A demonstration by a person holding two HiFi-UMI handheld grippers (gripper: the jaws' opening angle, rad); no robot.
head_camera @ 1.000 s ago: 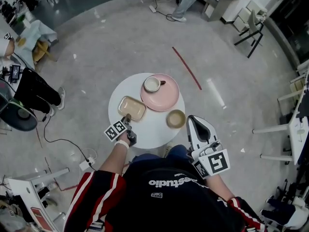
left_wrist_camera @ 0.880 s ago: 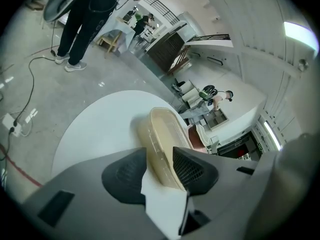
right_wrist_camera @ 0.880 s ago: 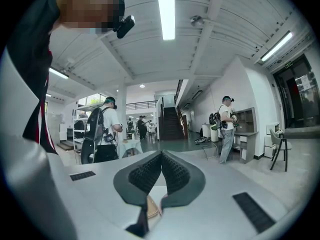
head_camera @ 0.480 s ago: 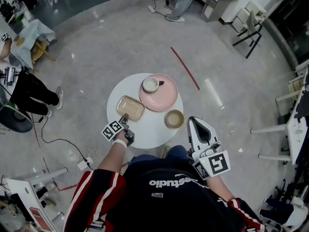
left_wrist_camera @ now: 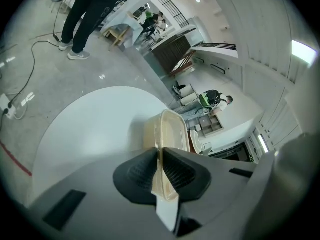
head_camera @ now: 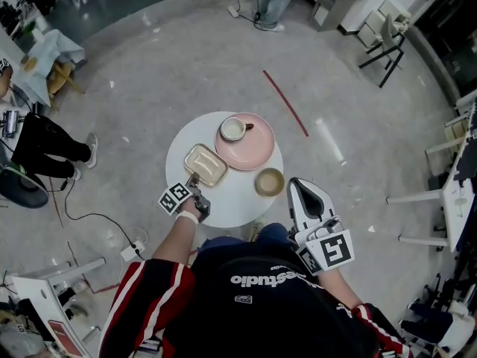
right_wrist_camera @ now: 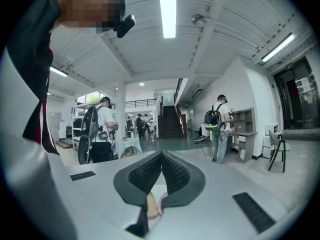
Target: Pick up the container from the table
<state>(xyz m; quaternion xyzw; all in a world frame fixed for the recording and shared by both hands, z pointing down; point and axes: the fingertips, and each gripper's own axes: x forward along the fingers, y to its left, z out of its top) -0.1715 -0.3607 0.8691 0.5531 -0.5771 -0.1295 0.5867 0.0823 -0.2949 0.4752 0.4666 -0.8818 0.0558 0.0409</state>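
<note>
The container point(head_camera: 206, 164) is a shallow beige rectangular tray on the left part of the round white table point(head_camera: 238, 201). My left gripper point(head_camera: 195, 186) is at its near end; its jaws have just been closing and now pinch the near rim. In the left gripper view the thin rim of the container point(left_wrist_camera: 171, 132) runs between the black pads point(left_wrist_camera: 141, 173) of that gripper point(left_wrist_camera: 160, 171). My right gripper point(head_camera: 299, 186) hangs off the table's near right edge, and in its own view this gripper point(right_wrist_camera: 161, 155) is shut with nothing held.
A pink plate point(head_camera: 258, 151) with a white cup point(head_camera: 235, 129) sits at the table's far side. A tan bowl point(head_camera: 270, 182) stands on the right, near my right gripper. People stand and walk around the hall; cables lie on the floor at left.
The left gripper's jaws went from open around the container's near rim to pinched on it. The container has turned slightly. The right gripper has stayed put.
</note>
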